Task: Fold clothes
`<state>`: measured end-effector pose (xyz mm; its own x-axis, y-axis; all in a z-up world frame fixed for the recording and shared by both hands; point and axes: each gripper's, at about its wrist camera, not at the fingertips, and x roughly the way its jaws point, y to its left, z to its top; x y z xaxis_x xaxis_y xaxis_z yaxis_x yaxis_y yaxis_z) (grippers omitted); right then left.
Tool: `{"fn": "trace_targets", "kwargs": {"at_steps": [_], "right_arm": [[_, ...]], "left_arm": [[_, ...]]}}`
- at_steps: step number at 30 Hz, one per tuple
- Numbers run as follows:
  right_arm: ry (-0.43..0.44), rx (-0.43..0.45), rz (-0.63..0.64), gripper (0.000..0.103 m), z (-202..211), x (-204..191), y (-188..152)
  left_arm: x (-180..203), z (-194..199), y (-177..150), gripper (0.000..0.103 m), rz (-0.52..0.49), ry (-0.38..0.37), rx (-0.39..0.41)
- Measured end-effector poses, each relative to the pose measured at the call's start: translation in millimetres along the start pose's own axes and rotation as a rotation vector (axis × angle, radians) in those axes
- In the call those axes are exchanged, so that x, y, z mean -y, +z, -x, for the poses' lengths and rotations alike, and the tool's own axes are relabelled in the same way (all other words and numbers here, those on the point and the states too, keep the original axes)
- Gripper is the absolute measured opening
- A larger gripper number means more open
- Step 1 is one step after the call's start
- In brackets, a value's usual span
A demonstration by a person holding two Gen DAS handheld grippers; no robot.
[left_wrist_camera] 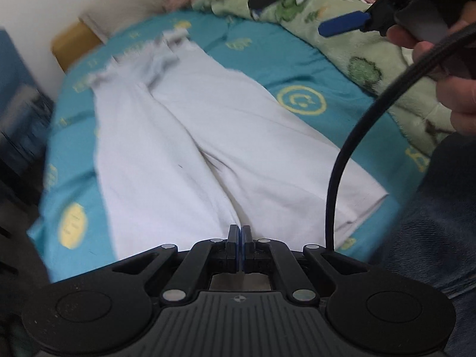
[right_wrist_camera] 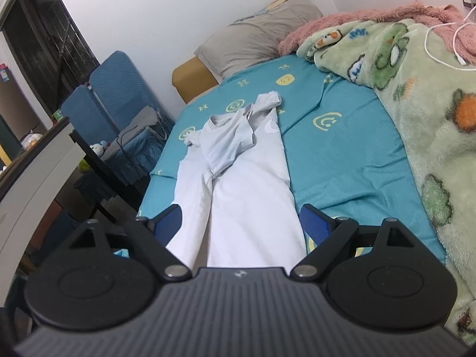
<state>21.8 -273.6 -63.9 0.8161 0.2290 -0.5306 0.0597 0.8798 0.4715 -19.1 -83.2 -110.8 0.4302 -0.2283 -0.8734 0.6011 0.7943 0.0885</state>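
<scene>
A white long-sleeved garment (left_wrist_camera: 184, 136) lies stretched lengthwise on the teal bed sheet (left_wrist_camera: 267, 50), both sides folded toward the middle and the sleeves crossed at its far end. My left gripper (left_wrist_camera: 239, 232) is shut on the garment's near hem, where the two folded sides meet in a crease. In the right wrist view the same garment (right_wrist_camera: 250, 196) runs away from me. My right gripper (right_wrist_camera: 239, 211) hovers open over its near end, one blue finger on either side. From the left wrist view the right gripper (left_wrist_camera: 300, 9) hangs above the bed at the top right, held by a hand (left_wrist_camera: 458, 101).
A green cartoon-print blanket (right_wrist_camera: 431, 125) and a pink fleece (right_wrist_camera: 357, 20) are heaped along the bed's right side. A grey pillow (right_wrist_camera: 255, 38) lies at the head. Blue chairs (right_wrist_camera: 119, 95) and a desk edge (right_wrist_camera: 38, 163) stand left of the bed. A black cable (left_wrist_camera: 345, 154) crosses the garment.
</scene>
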Motion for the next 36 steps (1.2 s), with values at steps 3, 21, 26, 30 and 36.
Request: {"fn": "trace_targets", "kwargs": {"at_steps": [3,21,26,30,36], "right_arm": [[0.006,-0.050,-0.006,0.088,-7.0,4.6,-2.0],[-0.012,-0.243,-0.303,0.072,-24.5,63.5,-26.4],[-0.036,-0.317,-0.359,0.072,-36.3,71.2,-36.8],[-0.054,-0.378,-0.403,0.066,-46.0,77.1,-45.1],[-0.067,-0.462,-0.443,0.058,-57.5,82.0,-54.7]], "left_arm": [[-21.5,-3.4,-5.7,0.013,0.105,-0.091,-0.040],[-185.3,-28.3,-62.0,0.070,0.887,-0.226,-0.077],[-174.3,-35.2,-60.4,0.072,0.852,-0.234,-0.108],[-161.4,-38.6,-56.9,0.079,0.787,-0.254,-0.108],[-158.1,-35.3,-61.9,0.048,0.800,-0.319,-0.101]]}}
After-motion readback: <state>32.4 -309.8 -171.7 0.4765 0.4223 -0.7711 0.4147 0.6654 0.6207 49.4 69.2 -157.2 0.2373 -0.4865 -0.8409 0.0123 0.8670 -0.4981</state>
